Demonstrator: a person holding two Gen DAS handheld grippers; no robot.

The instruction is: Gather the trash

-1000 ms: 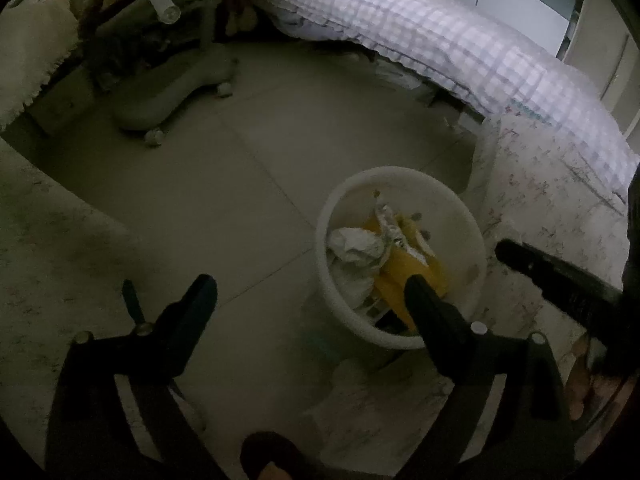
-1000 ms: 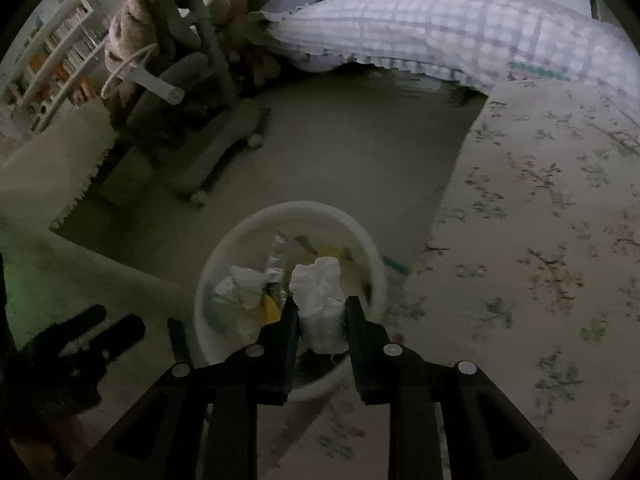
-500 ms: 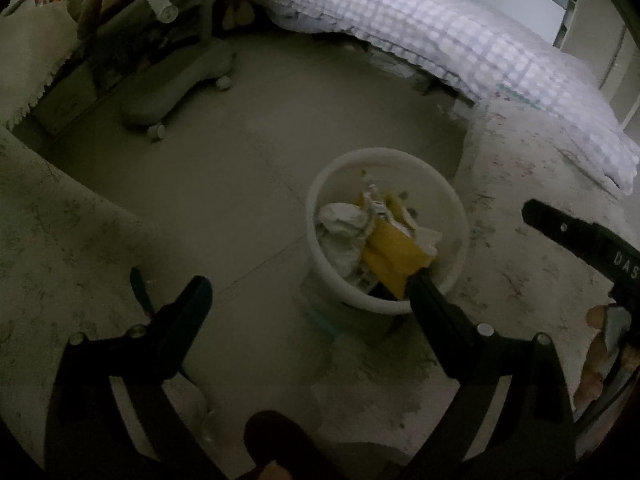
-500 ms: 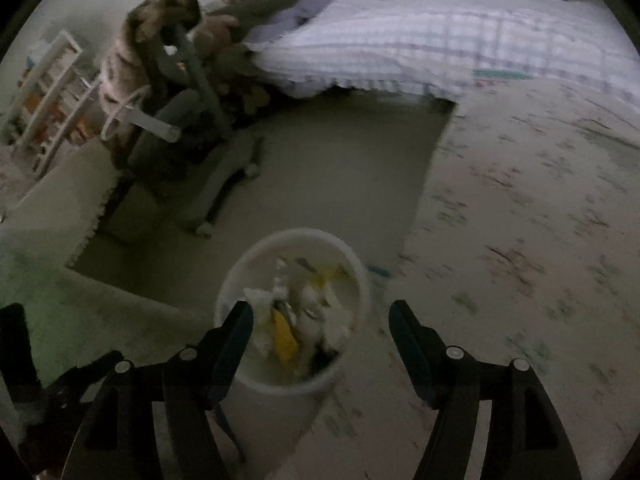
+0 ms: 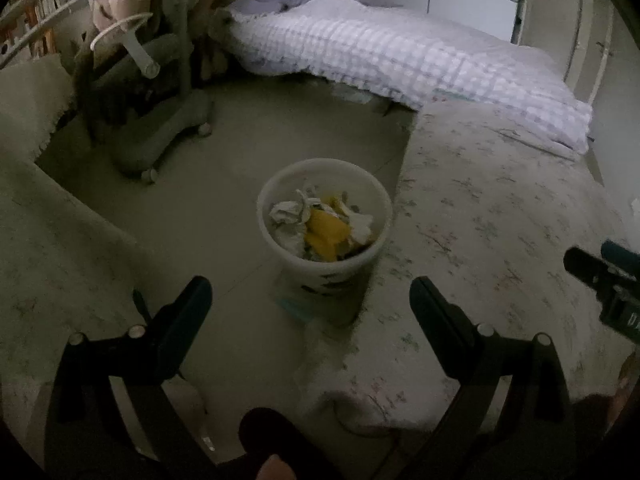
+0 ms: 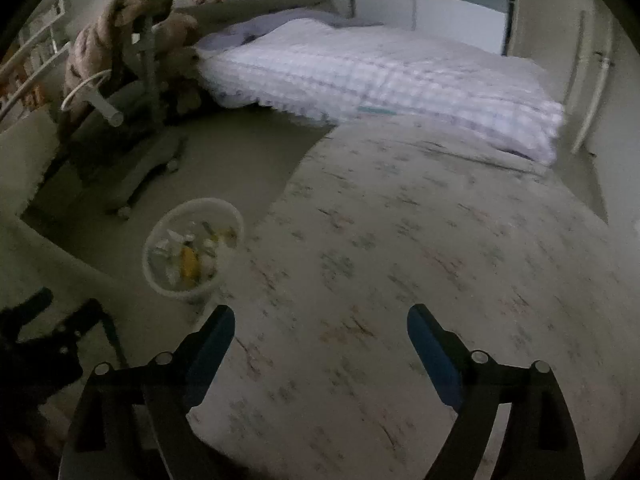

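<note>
Dim bedroom floor (image 5: 240, 168), full bin (image 5: 374, 200), empty grippers (image 5: 310, 300) (image 6: 320, 328).

A home bedroom is shown: a bed with a checked quilt (image 5: 400, 60) lies ahead of the grippers, a floral mattress (image 6: 420, 260) below, bookshelves (image 5: 36, 8) far left.
</note>
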